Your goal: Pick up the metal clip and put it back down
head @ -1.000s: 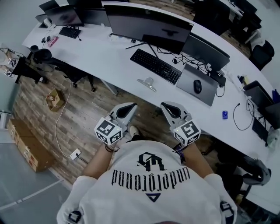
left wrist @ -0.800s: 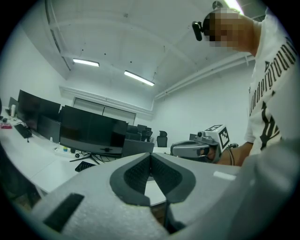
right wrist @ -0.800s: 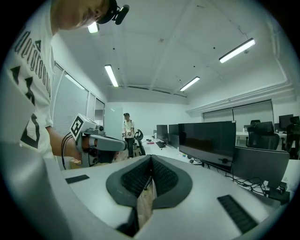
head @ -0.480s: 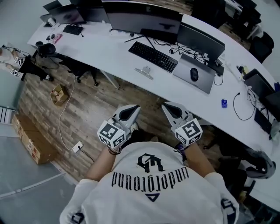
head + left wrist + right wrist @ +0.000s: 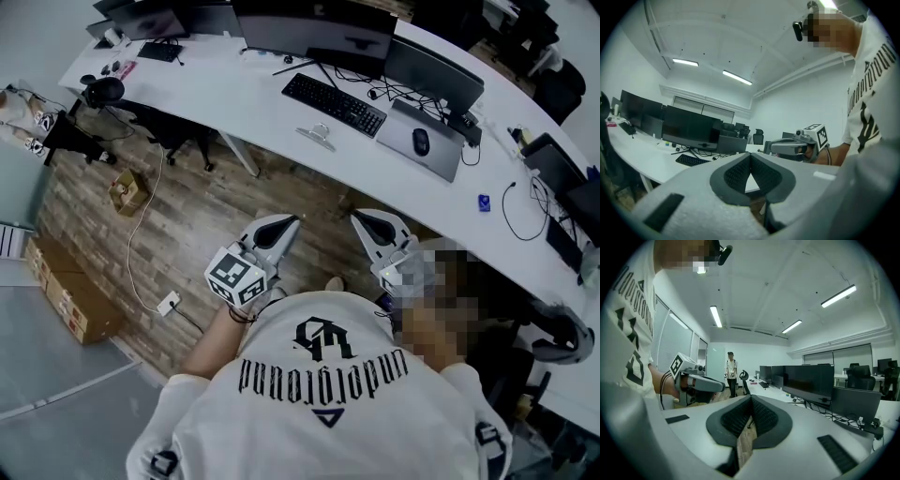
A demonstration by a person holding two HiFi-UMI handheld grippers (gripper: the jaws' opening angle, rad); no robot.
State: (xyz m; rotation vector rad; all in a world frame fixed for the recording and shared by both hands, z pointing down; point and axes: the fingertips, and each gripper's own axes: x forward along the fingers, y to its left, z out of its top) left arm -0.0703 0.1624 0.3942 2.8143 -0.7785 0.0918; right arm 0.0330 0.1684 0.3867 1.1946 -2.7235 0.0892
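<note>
Wooden floor (image 5: 202,211): bare planks lie between the person and the desk. Both tools hang over them, so by my reckoning nobody is at the work surface yet.
Left gripper (image 5: 284,223): held about level in front of the chest, nose toward the desk. Its own view shows the dark pads pressed together with nothing between them, which is sensible with nothing to carry.
Metal clip (image 5: 319,137): lying on the white desk (image 5: 234,103) near its front edge, just in front of the black keyboard (image 5: 335,104). It is well apart from both tools and easy to reach from the standing side.
Right gripper (image 5: 362,218): alongside its partner in the same level pose, pads likewise closed on each other and empty.
Mouse (image 5: 421,142): on a grey mat right of the clip, and I'd judge it no part of the job.
Step in hand: the approach; the pickup looks not yet begun.
Next move calls for: getting to the desk edge, then spreading one pair of jaws before they meet the clip.
</note>
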